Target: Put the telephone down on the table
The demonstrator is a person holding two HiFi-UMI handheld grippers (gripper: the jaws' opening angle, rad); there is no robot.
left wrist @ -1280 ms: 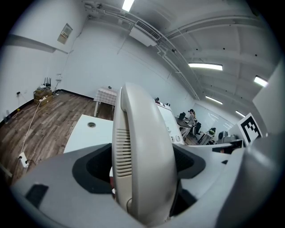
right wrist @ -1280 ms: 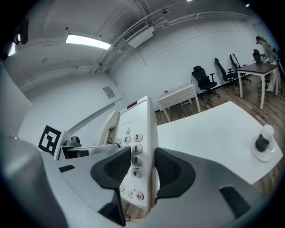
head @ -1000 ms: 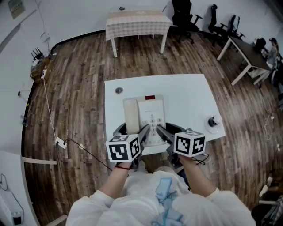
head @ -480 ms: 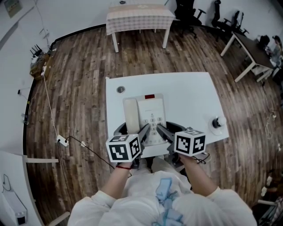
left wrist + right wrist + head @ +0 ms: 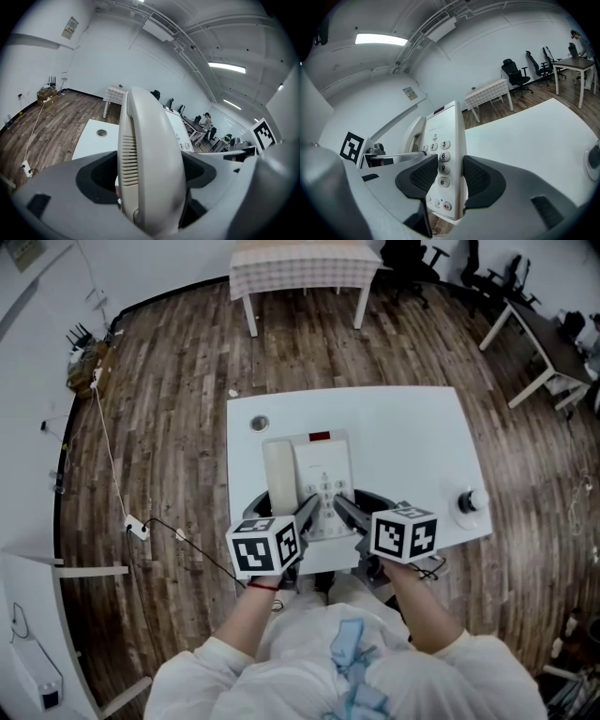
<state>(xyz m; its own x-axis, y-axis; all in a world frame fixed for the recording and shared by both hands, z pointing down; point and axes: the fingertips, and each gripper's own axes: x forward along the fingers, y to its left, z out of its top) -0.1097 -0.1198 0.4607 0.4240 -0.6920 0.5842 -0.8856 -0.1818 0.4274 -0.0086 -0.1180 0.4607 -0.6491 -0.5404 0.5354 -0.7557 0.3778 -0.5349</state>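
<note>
**Jointly gripped telephone at the near edge of the worktop**

Head view: the cream-white telephone [image 5: 323, 474] lies lengthwise over the near half of the white worktop [image 5: 412, 442]. Its handset [image 5: 279, 474] sits on the left side of the base. The left gripper [image 5: 302, 514] and right gripper [image 5: 343, 512] meet it from the near end. Their marker cubes [image 5: 262, 547] cover that end, so it cannot be told whether the base rests on the worktop or hangs just clear of it.

Left gripper view: the jaws are pinched on the handset, which fills the middle of the picture and hides most of the base behind it.

Right gripper view: the jaws are pinched on the edge of the base beside the keypad [image 5: 440, 161], one jaw on the key face and the other on the far side. Keys 2, 3, 6, 9 and # are legible; the small print above them is too fine to read.

A red patch [image 5: 319, 436] marks the far end of the base. A small knob-like thing [image 5: 468, 502] near the right edge of the worktop and a grey round disc [image 5: 260, 424] at its far left corner are too small to identify. A table with a checked cloth [image 5: 305, 263] is cut off by the top edge. A wall notice [image 5: 71, 28] cannot be read.
</note>
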